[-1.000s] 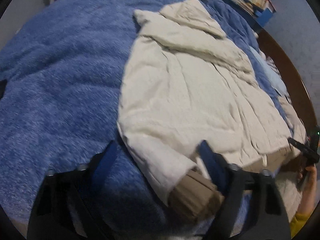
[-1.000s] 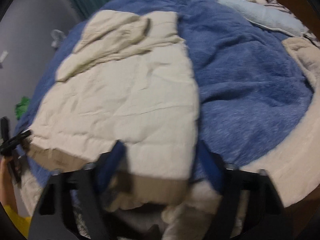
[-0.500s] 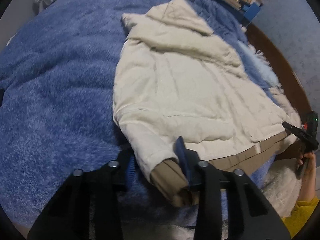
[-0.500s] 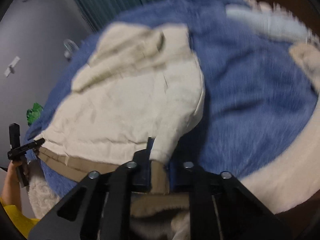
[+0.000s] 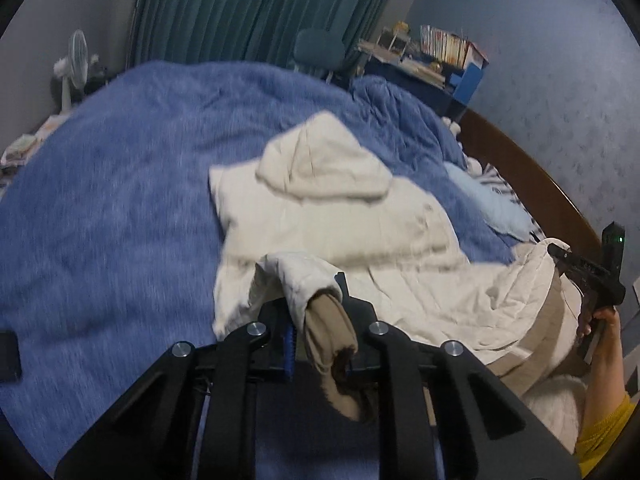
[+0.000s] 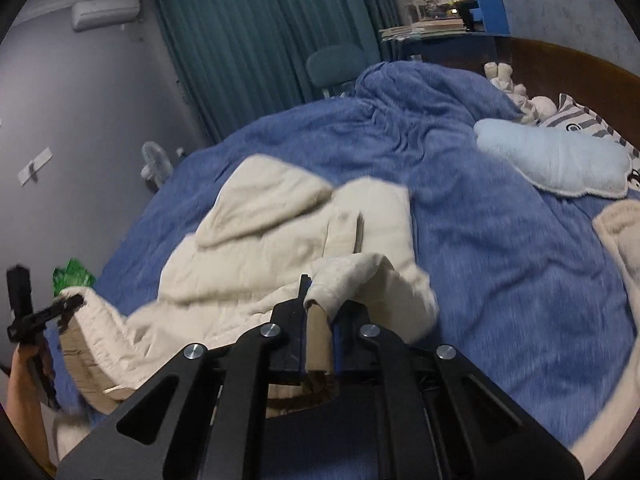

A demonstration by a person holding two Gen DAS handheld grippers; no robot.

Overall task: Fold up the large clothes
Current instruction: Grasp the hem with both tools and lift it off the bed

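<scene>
While the cream jacket (image 5: pixel 352 232) sprawls across the blue blanket (image 5: pixel 112 208), both tongs have it by the near end! The left gripper (image 5: pixel 316 320) is clenched on the tan cuff (image 5: pixel 328 328) of one sleeve; its jaws have just been closing, and that cuff is pinched right between them, the cream sleeve arching up and over from the body. Over on the other side, the right gripper (image 6: pixel 318 320) is clamped tight on its own tan cuff (image 6: pixel 318 336), a flat strip squeezed between the pads, with the sleeve looping up behind it.

From the left wrist view you can see the right tool out at the far right edge, a hand (image 5: pixel 600 320) wrapped round its handle, a yellow sleeve (image 5: pixel 604 432) below. The near part of the jacket is raised off the blanket there, its tan hem band hanging along the lifted edge. From the right wrist view the mirror picture: the left tool at the far left, the hem bunched up beside it.

The hood (image 5: pixel 320 168) lies flat at the far end of the jacket, pointing toward the teal curtain (image 5: pixel 256 8). A pale blue pillow (image 6: pixel 552 160) sits to the right on the blanket, well apart from the jacket, near the wooden headboard (image 6: pixel 560 56). Both views are smeared with motion blur.
</scene>
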